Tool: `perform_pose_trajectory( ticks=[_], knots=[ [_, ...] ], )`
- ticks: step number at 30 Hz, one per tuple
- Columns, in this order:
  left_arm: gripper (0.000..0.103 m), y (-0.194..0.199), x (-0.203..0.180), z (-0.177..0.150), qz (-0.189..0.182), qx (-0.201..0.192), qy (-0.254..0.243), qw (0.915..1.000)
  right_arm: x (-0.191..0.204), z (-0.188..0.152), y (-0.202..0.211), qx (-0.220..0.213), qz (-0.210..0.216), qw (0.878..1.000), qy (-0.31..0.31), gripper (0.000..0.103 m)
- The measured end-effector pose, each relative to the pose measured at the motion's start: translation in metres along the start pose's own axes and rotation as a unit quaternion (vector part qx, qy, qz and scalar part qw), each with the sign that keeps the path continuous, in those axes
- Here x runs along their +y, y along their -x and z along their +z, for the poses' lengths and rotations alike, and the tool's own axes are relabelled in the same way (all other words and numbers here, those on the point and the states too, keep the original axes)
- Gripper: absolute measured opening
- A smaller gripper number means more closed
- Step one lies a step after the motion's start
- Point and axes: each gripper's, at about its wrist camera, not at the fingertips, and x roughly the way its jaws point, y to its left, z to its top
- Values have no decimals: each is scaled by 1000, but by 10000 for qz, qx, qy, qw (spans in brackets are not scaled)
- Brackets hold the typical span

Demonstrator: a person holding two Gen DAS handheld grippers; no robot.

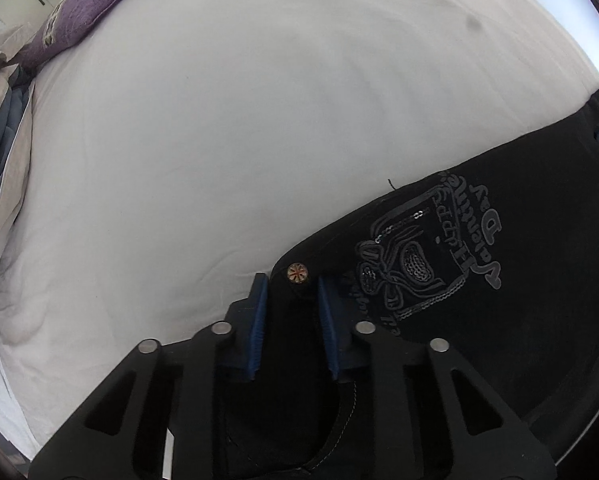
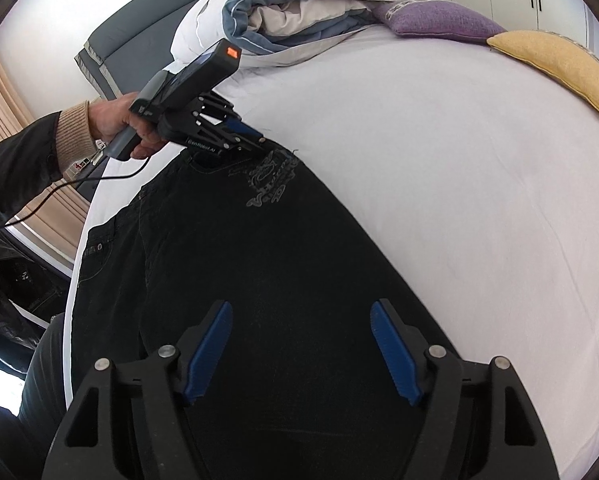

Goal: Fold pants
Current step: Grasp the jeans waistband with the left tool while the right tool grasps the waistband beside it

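Left wrist view: clamped on the far waist corner of the pants (image 1: 479, 300) with the left claw (image 1: 293, 320), blue pads pressed onto black cloth from both sides, just near of the button (image 1: 297, 272). Spread flat on the white sheet (image 1: 259, 120), with the emblem (image 1: 419, 256) right of the grip and bare sheet to the left and beyond.

Right wrist view: hanging over the pants with the right claw (image 2: 305, 348), pads well apart, black cloth below and between them but not pinched. Cannot tell whether the tips touch the cloth. Lying along the left side of the bed, long axis running from the far waist end, where a hand (image 2: 119, 124) holds the left claw on the corner, down towards the near end under the right claw. Waistband to the far left, leg cloth widening towards the camera, open sheet to the right, cushions (image 2: 439, 20) well apart at the far end.

Judged from this: waist end already gripped by the nearer claw; leg side still ungripped. Needs the right claw brought down and closed on cloth directly beneath it, on the same long line as the left grip, before any lift. Risk of a skewed fold if gripped off that line.
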Motion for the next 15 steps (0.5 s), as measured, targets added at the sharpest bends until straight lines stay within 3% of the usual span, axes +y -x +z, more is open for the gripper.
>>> perform_pose_trajectory(
  ticks=[5, 8, 15],
  knots=[
    [7, 7, -16, -5, 365, -286, -240, 9986, -4, 12, -10, 70, -140, 9999, 39, 66],
    [6, 35, -29, -36, 422, -581, -171, 9973, -6, 17, -16, 105, -196, 9997, 109, 66],
    [6, 81, -55, -71, 768, -1353, -150, 9877, -9, 31, -33, 255, -275, 9990, 247, 63]
  ],
)
